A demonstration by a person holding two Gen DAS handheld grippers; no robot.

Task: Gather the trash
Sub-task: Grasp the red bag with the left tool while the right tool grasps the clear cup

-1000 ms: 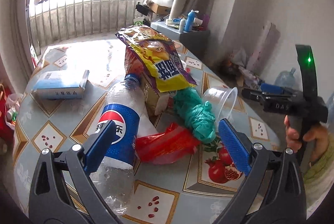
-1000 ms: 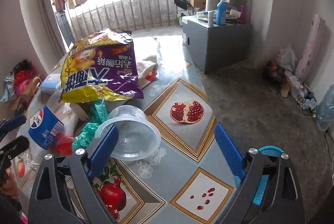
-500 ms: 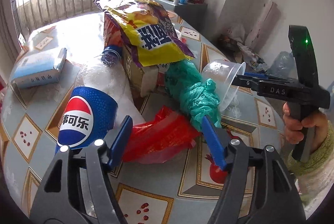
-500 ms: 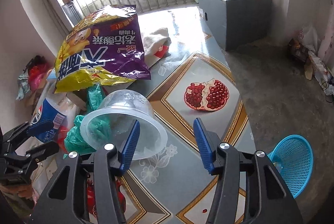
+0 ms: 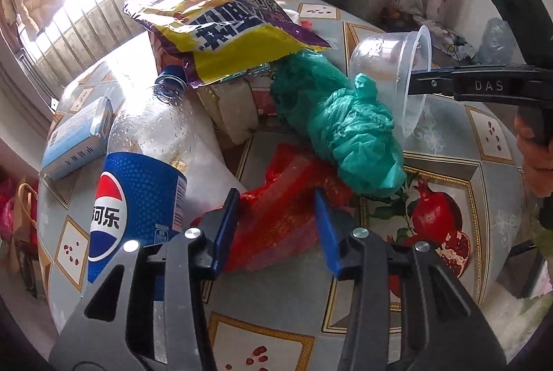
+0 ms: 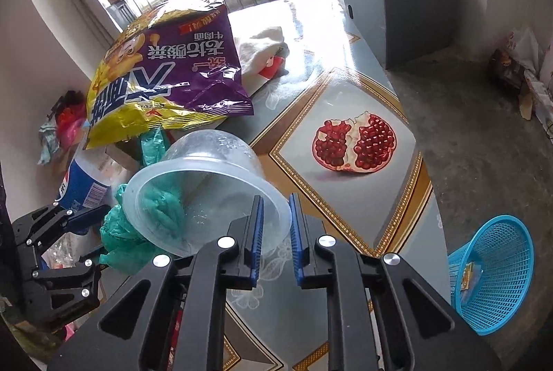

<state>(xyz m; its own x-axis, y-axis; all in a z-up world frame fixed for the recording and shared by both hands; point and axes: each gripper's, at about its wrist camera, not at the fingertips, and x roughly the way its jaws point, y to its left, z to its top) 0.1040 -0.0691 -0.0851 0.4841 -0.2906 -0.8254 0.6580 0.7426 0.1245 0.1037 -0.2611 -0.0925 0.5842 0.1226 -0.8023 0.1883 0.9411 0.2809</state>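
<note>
- The left gripper point(image 5: 276, 226) hangs over a crumpled red plastic bag point(image 5: 287, 215) on the round table with the pomegranate-print cloth point(image 5: 484, 163). Its two blue pads are closing, with the red bag between them. They are about half way in, and I cannot tell if they press the bag yet.
- The right gripper point(image 6: 276, 232) is closing too, and only a thin gap is left. The rim of a clear round plastic tub point(image 6: 207, 194) sits between its pads: one pad is inside the tub, one outside. I cannot tell if they squeeze the rim yet.
- The clear tub lies tipped on its side. Its open mouth faces the right gripper, and its bottom points away toward the pile of trash.
- A bunched green plastic bag point(image 5: 349, 129) lies long and slanted, touching the tub at one end and going under the snack bag at the other.
- A big purple and yellow snack bag point(image 5: 224, 29) lies on top of the pile, tilted.
- A clear plastic cola bottle with a blue label point(image 5: 145, 184) lies on its side beside the red bag. Its open neck points away from the left gripper, toward the snack bag.
- A small blue and white box point(image 5: 76, 136) lies flat, apart from the pile.
- A blue mesh basket point(image 6: 494, 270) stands on the floor beside the table.
</note>
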